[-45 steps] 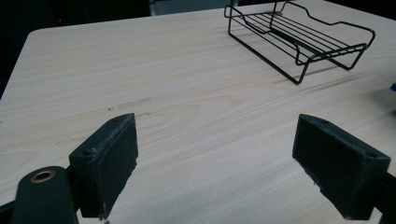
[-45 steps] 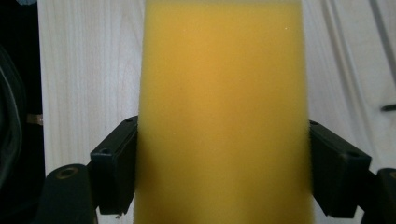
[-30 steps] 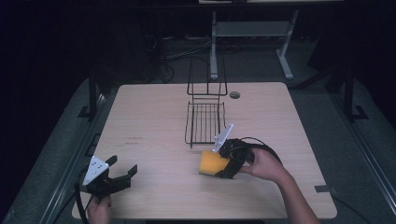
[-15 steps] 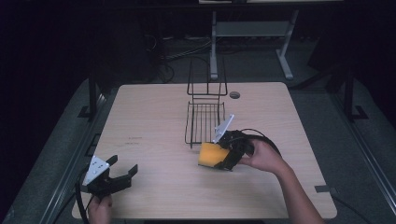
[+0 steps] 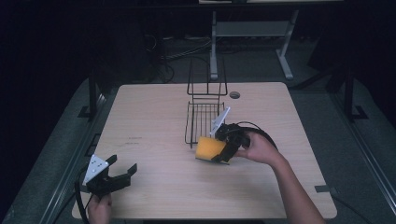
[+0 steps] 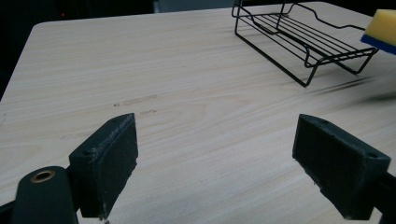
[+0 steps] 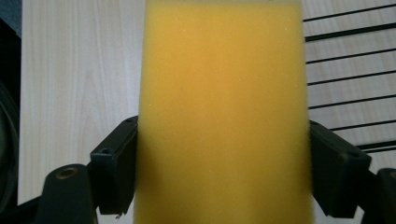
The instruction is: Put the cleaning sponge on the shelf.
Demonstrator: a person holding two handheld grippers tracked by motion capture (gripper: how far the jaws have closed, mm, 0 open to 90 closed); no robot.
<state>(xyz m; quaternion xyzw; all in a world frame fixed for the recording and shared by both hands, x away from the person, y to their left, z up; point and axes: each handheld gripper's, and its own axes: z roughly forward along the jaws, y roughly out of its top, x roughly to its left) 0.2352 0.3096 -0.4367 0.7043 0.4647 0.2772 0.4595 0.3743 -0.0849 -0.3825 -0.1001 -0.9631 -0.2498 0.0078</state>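
1. High view gives me the relation that matters: my right claw holds the sponge just off the near end of the wire rack, so the rack lies straight ahead, toward the far edge of the worktop.
2. Right gripper view shows the jaws pressed against both sides of the sponge, yellow face toward the camera, its long axis running away from the claw along the jaws. Rack wires show past its right edge.
3. Left gripper view shows the sponge's blue underside raised above the worktop, level with the rack's near rim.
4. My left claw sits wide open and empty by the near left corner, well apart from the rack; the right hand is far nearer.
5. I judge the next move to be a short push forward over the rim, keeping the sponge lengthwise with the wires.
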